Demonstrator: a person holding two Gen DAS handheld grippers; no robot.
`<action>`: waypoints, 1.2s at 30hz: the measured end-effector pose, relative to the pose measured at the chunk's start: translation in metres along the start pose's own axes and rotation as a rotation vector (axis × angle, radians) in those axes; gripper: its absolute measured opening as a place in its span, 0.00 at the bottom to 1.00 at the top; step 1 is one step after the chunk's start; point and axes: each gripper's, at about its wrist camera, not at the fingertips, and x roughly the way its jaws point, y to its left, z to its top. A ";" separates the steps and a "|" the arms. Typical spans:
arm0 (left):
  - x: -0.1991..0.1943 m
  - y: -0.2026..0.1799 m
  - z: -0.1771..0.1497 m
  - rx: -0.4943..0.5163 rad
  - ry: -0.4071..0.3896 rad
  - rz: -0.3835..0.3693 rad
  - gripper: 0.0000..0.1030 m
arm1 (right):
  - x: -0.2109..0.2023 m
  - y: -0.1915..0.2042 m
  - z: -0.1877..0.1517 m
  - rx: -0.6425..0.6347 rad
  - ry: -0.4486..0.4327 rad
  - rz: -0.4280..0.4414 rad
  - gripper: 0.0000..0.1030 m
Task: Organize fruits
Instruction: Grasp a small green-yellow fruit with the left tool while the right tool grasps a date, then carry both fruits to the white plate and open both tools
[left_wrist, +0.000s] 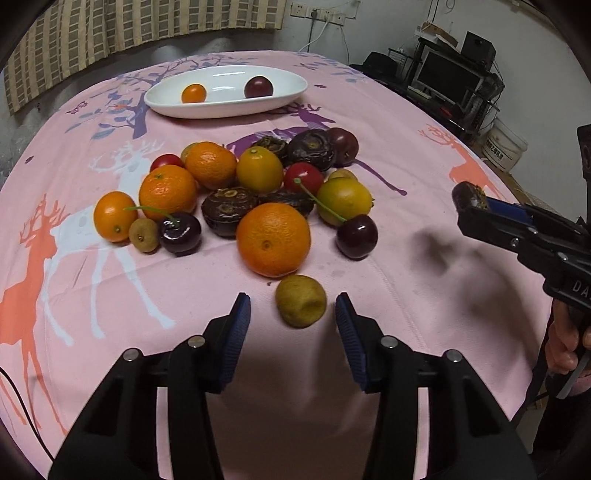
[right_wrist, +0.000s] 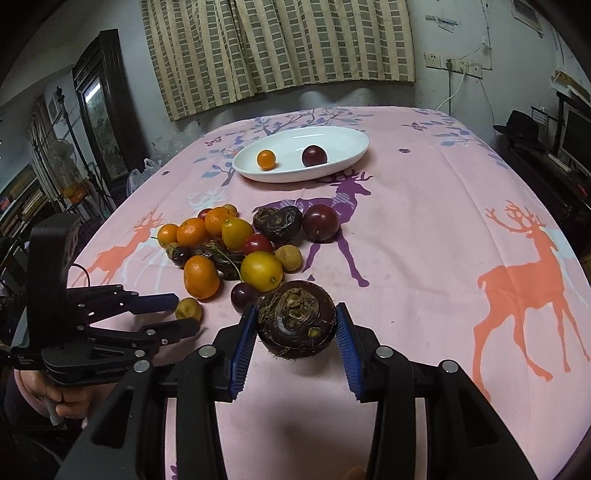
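The right tool (right_wrist: 295, 328) is clamped on a dark brown water chestnut (right_wrist: 296, 325), held clear of the pink tabletop (right_wrist: 424, 229). The left tool (left_wrist: 293, 314) has its pads apart around a small yellow-green fruit (left_wrist: 301, 301), not touching it. That fruit lies just in front of the fruit pile (left_wrist: 236, 192). Beyond the pile, the white dish (left_wrist: 225, 90) holds a kumquat (left_wrist: 193, 93) and a plum (left_wrist: 258, 86).

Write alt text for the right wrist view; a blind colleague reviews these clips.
The right gripper holds a dark brown water chestnut between its blue jaws above a pink deer-print tablecloth. Behind it lies a pile of fruit, and farther back a white dish holds two fruits. The left gripper reaches toward a small yellowish fruit.
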 end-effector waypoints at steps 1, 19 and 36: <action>0.001 -0.001 0.000 0.001 0.002 -0.002 0.46 | 0.000 0.000 0.000 -0.001 -0.001 0.003 0.42; -0.027 0.053 0.073 -0.016 -0.037 -0.025 0.26 | 0.033 -0.001 0.069 -0.013 -0.052 0.023 0.42; 0.093 0.140 0.255 -0.156 -0.041 0.081 0.31 | 0.201 0.001 0.194 -0.087 0.027 -0.031 0.51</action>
